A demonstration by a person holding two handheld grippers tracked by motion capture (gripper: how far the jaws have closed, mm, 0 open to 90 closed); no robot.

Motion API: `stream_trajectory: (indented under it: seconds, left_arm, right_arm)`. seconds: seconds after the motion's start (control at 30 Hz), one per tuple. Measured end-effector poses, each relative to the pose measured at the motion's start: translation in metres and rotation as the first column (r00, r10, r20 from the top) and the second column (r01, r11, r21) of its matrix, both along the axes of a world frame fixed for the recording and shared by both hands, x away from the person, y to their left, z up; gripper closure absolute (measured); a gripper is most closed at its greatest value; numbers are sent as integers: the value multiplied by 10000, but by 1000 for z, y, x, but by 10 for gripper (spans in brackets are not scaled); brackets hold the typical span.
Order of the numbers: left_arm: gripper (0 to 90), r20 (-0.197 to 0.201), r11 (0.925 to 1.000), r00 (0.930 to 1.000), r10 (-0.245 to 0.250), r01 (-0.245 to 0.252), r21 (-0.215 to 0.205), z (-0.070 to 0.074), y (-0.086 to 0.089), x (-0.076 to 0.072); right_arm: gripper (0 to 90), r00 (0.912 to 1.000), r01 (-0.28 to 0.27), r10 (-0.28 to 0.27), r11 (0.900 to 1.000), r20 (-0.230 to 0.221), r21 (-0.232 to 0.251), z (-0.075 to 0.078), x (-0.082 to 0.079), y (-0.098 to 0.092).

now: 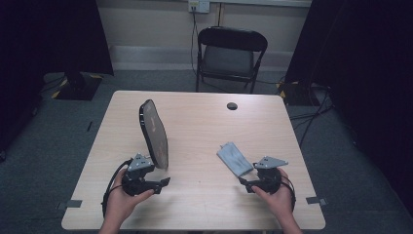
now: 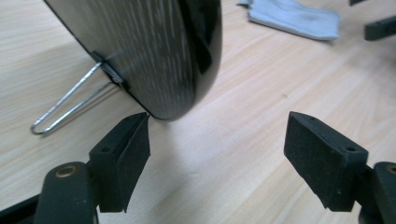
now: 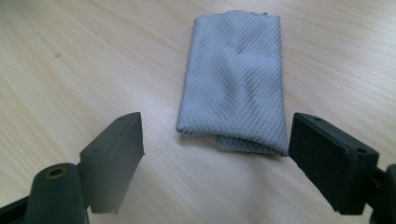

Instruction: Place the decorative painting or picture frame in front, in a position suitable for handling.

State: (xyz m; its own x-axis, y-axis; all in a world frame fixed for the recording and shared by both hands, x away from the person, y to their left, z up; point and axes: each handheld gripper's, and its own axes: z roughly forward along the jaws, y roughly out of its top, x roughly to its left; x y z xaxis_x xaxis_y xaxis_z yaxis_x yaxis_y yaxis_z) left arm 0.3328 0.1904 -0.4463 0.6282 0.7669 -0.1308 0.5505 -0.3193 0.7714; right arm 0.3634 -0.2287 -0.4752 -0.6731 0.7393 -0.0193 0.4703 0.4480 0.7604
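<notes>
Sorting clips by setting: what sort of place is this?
Probably a lab or office room set up for recording: a bare wooden table, a folding chair by the wall, and dark curtains at the sides.

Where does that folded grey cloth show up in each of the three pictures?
High view: grey cloth right of centre, ahead of the right gripper.
Left gripper view: top right corner.
Right gripper view: centre, ahead of the open jaws.
Shared landmark: the wooden table.

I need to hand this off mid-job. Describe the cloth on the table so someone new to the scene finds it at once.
Start at the light wooden table and look to its near right part, just ahead of the right gripper. There the cloth lies flat: a small grey folded rectangle with a woven herringbone texture. The other thing nearby, a dark mirror, stands upright on a wire stand at the left.
</notes>
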Motion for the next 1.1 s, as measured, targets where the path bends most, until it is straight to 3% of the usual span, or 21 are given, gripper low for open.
stream_trajectory:
  seconds: [0.37, 0.5, 0.6, 0.8, 1.0, 1.1]
  left_arm:
    - [257, 94, 9926, 9938, 1112, -1106, -493, 7, 5, 10]
    - [293, 101, 9892, 9899, 1412, -1406, -408, 8, 11, 12]
    - [320, 0, 9875, 9883, 1526, -1525, -406, 7, 16, 12]
    - [354, 191, 9895, 9894, 1442, -1439, -159, 8, 15, 10]
    - [399, -33, 9855, 9864, 1643, -1643, -411, 8, 25, 8]
    - [441, 181, 9862, 9864, 1633, -1627, -299, 9, 28, 7]
  right_arm:
    - [178, 10000, 28, -29, 9999, -10, -168, -2, -5, 1]
    - [179, 10000, 79, -80, 9997, -20, -231, -3, -6, -1]
    - [179, 9999, 138, -139, 9997, -44, -207, -4, -6, -3]
    - [180, 9998, 193, -193, 9997, -15, -159, -3, -2, -2]
    - [189, 9999, 151, -151, 9997, -4, -174, -4, -2, -2]
    - [193, 9998, 186, -186, 9996, -20, -219, -4, -1, -3]
